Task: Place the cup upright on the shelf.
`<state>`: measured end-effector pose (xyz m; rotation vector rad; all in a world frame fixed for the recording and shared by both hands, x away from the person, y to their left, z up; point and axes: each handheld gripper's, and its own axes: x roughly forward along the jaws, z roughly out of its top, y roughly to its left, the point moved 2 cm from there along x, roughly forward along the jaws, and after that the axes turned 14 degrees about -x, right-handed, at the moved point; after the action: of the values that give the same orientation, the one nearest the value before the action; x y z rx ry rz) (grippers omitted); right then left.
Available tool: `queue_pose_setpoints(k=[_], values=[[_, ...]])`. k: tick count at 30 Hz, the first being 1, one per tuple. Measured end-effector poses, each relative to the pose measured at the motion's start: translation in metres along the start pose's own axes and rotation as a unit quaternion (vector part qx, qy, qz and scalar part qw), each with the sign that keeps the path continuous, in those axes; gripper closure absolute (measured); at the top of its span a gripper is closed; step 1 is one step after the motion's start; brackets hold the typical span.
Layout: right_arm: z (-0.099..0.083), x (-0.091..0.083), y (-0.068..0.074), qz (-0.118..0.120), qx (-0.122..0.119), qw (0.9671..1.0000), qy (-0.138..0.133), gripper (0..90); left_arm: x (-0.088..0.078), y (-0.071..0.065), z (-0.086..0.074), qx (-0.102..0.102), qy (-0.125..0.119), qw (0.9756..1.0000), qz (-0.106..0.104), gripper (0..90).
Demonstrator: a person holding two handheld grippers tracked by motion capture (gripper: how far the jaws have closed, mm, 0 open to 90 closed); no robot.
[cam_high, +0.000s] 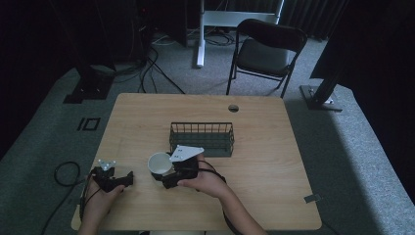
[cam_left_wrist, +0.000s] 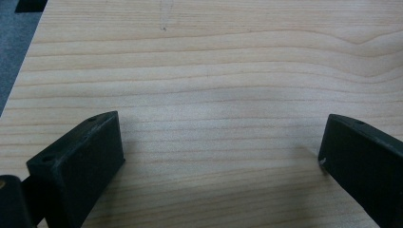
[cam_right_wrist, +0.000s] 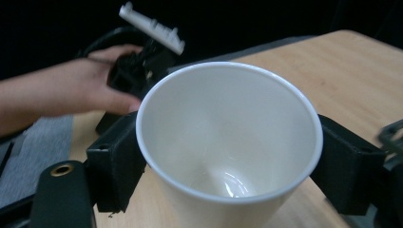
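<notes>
1. Where the right gripper (cam_right_wrist: pixel 228 156) looks along its own jaws, the white cup (cam_right_wrist: pixel 228 137) sits squarely between them, one black jaw pressed to each side of its wall just below the rim; the jaws are closed onto the cup and hold it.
2. Its mouth faces the right gripper view, so the bare inside and the glossy bottom are plain to see.
3. From the high view, the cup (cam_high: pixel 159 165) is over the near half of the tabletop (cam_high: pixel 254 161), a little left of the middle, just in front of the near left corner of the dark wire basket (cam_high: pixel 201 138); whether its base touches the wood I cannot tell.
4. That view shows the right gripper (cam_high: pixel 169 172) pointing left toward the cup, with the right hand (cam_high: pixel 203 182) wrapped around its body from behind and the forearm coming in from the near edge at a slant.
5. At the near left corner of the tabletop, the left gripper (cam_high: pixel 128 177) lies low, the left hand (cam_high: pixel 100 198) gripping it from the near side.
6. Seen in its own view, the left gripper (cam_left_wrist: pixel 223 152) has its jaws spread wide apart over bare wood grain, with nothing between them.
</notes>
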<state>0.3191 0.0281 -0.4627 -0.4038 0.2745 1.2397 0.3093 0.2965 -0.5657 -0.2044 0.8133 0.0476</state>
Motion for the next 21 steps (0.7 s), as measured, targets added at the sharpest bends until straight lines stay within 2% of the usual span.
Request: queue_pose_setpoints(k=[13, 15, 21], values=[[0.027, -0.034, -0.024, -0.037, -0.004, 0.999, -0.024, 19.6, 0.0, 0.0, 0.0, 0.001, 0.0, 1.0, 0.0, 1.4], [0.034, -0.043, -0.029, -0.048, -0.004, 0.9983, -0.033, 19.6, 0.0, 0.0, 0.0, 0.001, 0.0, 1.0, 0.0, 1.3], [0.042, -0.054, -0.04, -0.074, -0.003, 0.9967, -0.033, 19.6, 0.0, 0.0, 0.0, 0.001, 0.0, 1.0, 0.0, 1.3]])
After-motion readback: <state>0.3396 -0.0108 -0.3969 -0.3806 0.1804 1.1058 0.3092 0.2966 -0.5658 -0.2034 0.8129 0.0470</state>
